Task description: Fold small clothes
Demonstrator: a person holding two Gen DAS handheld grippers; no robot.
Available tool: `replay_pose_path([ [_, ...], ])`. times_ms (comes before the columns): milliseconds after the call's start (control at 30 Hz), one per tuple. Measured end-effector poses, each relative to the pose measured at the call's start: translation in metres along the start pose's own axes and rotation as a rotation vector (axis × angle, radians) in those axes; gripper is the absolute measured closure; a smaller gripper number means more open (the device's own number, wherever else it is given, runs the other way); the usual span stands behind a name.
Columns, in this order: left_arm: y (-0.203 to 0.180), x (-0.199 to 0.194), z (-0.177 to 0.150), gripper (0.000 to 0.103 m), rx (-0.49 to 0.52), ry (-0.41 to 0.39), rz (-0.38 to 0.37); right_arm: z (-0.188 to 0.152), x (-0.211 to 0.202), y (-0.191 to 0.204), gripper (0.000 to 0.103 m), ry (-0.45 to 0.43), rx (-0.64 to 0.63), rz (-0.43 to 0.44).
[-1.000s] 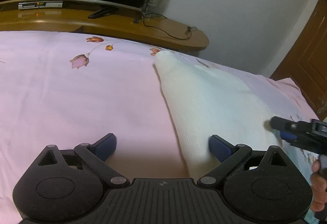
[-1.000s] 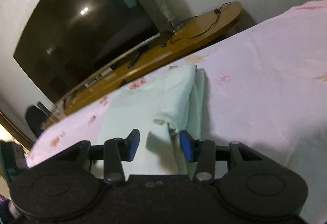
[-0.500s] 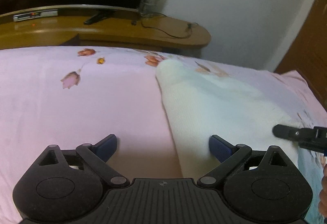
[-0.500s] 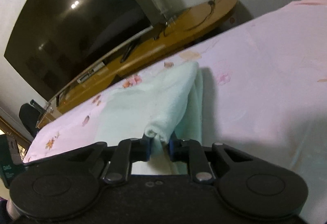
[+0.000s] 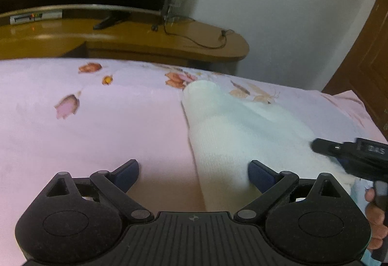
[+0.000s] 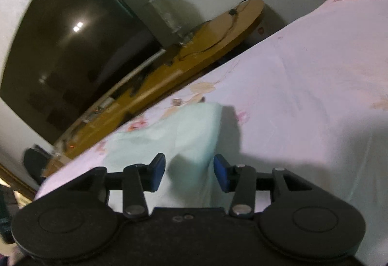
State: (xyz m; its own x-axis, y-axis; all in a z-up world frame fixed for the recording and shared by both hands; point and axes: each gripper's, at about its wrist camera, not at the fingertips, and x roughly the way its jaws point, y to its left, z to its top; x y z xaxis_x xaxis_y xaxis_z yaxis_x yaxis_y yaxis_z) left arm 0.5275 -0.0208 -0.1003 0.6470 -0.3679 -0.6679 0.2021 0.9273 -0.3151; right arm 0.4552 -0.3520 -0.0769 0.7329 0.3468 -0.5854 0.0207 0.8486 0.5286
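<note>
— Changed since a moment back? Pink bedsheet (image 5: 92, 125) same as before; pale knit garment (image 5: 225, 135) lying on it from 12 toward 5 o'clock in the left wrist view, one layer already doubled over.

— And on the right side?

— Half a second ago, pinched on the cloth's near fold. Now right gripper (image 6: 189, 170) opening, pads clear of the fabric, near edge of the garment (image 6: 194, 135) lying loose between them at 6 o'clock. Seen also from the left wrist view at 3 o'clock.

— Left gripper (image 5: 193, 172)?

— Spread wide as before, gripping nothing; garment's left edge running up between the fingers.

— Meaning for the fold?

— Probably one fold just laid down and released. Likely next: a fresh grip for the following fold.
</note>
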Motion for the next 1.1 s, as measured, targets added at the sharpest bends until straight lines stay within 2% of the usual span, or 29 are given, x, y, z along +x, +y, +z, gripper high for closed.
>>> replay_pose_path([
  [67, 0.004, 0.003, -0.002, 0.006, -0.014, 0.005, 0.006, 0.003, 0.013, 0.000, 0.078, 0.021, -0.009, 0.002],
  [100, 0.004, 0.002, -0.003, 0.006, -0.006, -0.004, 0.014, 0.003, 0.012, 0.006, 0.086, -0.007, -0.055, 0.019],
  [133, 0.001, 0.001, -0.006, 0.006, 0.026, -0.007, 0.040, 0.001, 0.008, 0.014, 0.087, -0.048, -0.126, 0.047],
  [167, -0.001, 0.003, -0.009, 0.006, 0.048, -0.003, 0.067, -0.001, 0.005, 0.023, 0.087, -0.073, -0.198, 0.066],
  [200, -0.001, 0.004, -0.010, 0.005, 0.047, -0.001, 0.064, -0.002, 0.009, 0.027, 0.087, -0.067, -0.244, 0.039],
  [233, -0.002, 0.004, -0.008, 0.005, 0.045, 0.010, 0.064, -0.002, 0.023, 0.024, 0.086, -0.017, -0.249, -0.031],
  [267, -0.003, 0.002, -0.005, 0.006, 0.044, 0.019, 0.069, -0.003, 0.035, 0.017, 0.081, 0.037, -0.233, -0.082],
  [300, -0.004, -0.004, -0.004, 0.006, 0.043, 0.016, 0.066, -0.002, 0.033, 0.014, 0.072, 0.028, -0.214, -0.084],
  [333, -0.004, -0.014, -0.005, 0.006, 0.053, 0.005, 0.058, 0.000, 0.027, 0.014, 0.065, 0.031, -0.195, -0.095],
  [400, -0.002, -0.036, -0.014, 0.006, 0.074, -0.009, 0.042, -0.003, 0.000, 0.021, 0.058, 0.013, -0.184, -0.080],
  [467, 0.004, -0.058, -0.030, 0.006, 0.072, -0.009, 0.027, -0.015, -0.030, 0.026, 0.062, -0.001, -0.214, -0.041],
  [533, 0.006, -0.079, -0.052, 0.006, 0.074, -0.010, 0.024, -0.039, -0.060, 0.027, 0.063, 0.030, -0.230, -0.041],
  [633, 0.010, -0.097, -0.080, 0.006, 0.045, 0.001, 0.026, -0.075, -0.097, 0.018, 0.063, 0.037, -0.142, 0.012],
  [700, 0.012, -0.103, -0.092, 0.006, 0.013, 0.014, 0.023, -0.093, -0.116, 0.002, 0.065, 0.030, 0.005, 0.068],
  [767, 0.009, -0.110, -0.105, 0.006, 0.000, 0.019, 0.019, -0.107, -0.123, -0.008, 0.066, 0.033, 0.103, 0.107],
  [833, 0.005, -0.120, -0.119, 0.006, -0.010, 0.018, -0.020, -0.118, -0.121, -0.015, 0.067, 0.045, 0.190, 0.126],
  [900, -0.003, -0.124, -0.129, 0.006, 0.017, 0.013, 0.000, -0.124, -0.113, -0.021, 0.068, 0.050, 0.261, 0.146],
  [967, -0.010, -0.123, -0.133, 0.006, 0.047, 0.004, 0.051, -0.128, -0.109, -0.022, 0.069, 0.044, 0.288, 0.158],
  [1100, -0.020, -0.118, -0.133, 0.006, 0.060, -0.012, 0.108, -0.137, -0.102, -0.022, 0.070, 0.022, 0.338, 0.152],
])
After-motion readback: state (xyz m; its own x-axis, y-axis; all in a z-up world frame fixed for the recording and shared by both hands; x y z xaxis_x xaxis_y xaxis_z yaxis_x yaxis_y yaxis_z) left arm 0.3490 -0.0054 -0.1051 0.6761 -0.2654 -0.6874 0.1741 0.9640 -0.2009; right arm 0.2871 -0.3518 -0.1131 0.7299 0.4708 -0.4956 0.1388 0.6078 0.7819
